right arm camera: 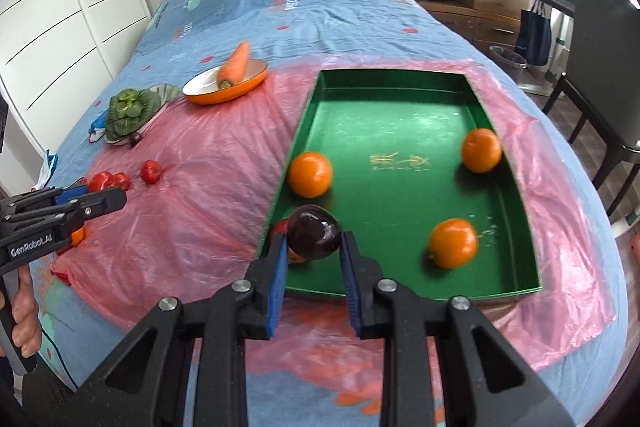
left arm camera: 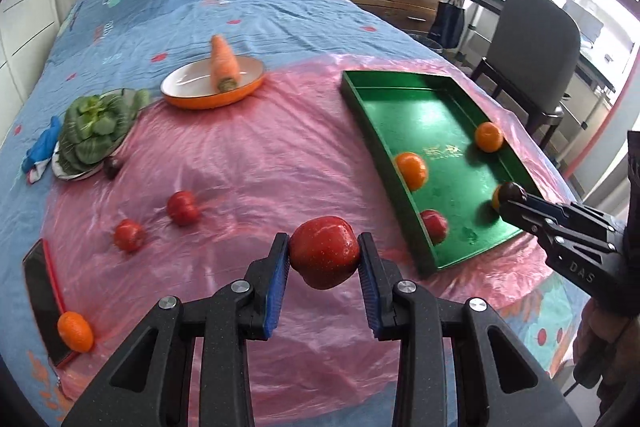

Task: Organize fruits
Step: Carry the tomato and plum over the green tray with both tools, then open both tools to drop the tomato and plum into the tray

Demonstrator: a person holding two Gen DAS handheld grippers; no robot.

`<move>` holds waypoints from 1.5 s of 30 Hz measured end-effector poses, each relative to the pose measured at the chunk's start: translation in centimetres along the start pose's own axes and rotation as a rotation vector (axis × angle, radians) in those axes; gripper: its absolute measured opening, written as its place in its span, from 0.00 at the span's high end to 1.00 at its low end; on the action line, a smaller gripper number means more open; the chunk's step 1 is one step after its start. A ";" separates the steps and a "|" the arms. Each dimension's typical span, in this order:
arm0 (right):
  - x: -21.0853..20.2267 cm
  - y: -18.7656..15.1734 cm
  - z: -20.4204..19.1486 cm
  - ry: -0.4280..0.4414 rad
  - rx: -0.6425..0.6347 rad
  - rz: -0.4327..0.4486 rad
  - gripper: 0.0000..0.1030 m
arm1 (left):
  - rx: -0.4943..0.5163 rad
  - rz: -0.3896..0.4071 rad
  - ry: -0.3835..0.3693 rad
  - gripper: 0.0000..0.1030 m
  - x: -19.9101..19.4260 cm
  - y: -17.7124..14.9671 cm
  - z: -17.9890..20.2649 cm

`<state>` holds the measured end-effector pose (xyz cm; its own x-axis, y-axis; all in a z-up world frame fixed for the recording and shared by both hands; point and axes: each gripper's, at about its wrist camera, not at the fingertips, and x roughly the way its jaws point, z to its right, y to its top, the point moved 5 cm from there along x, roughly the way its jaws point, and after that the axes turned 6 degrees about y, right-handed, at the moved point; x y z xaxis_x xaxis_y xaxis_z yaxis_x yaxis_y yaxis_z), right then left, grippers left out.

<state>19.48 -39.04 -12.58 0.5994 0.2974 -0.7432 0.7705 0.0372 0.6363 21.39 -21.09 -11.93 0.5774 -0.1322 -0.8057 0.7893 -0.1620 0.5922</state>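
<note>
Left wrist: left gripper (left arm camera: 323, 259) clenched on red apple (left arm camera: 324, 251), above pink sheet (left arm camera: 240, 163), short of green tray (left arm camera: 440, 131); round fruit could squirt from the pads. Right wrist: right gripper (right arm camera: 313, 247) grasping dark plum (right arm camera: 313, 231) over tray's near corner; it hides the red fruit behind, a drop could knock it

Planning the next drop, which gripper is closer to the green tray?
Right. The right gripper holds a dark plum over the green tray; the left gripper holds a red apple beside it.
</note>
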 end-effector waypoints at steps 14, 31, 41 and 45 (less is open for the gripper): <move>2.2 2.1 9.9 -0.100 0.091 0.002 0.64 | 0.232 -0.034 -0.101 0.72 4.6 2.7 13.5; 4.4 1.2 12.3 -0.084 0.100 -0.007 0.61 | 0.313 -0.150 -0.105 0.71 9.2 0.1 16.4; 3.9 1.4 11.4 -0.093 0.081 -0.007 0.06 | 0.322 -0.109 -0.089 0.58 7.0 0.7 15.5; 2.9 1.5 10.9 -0.096 0.079 0.005 0.06 | 0.316 -0.089 -0.086 0.58 5.6 0.9 14.9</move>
<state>24.74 -48.55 -16.02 0.6179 0.2046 -0.7591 0.7802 -0.0404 0.6242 22.18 -36.50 -15.73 0.4790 -0.1836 -0.8584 0.7245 -0.4695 0.5047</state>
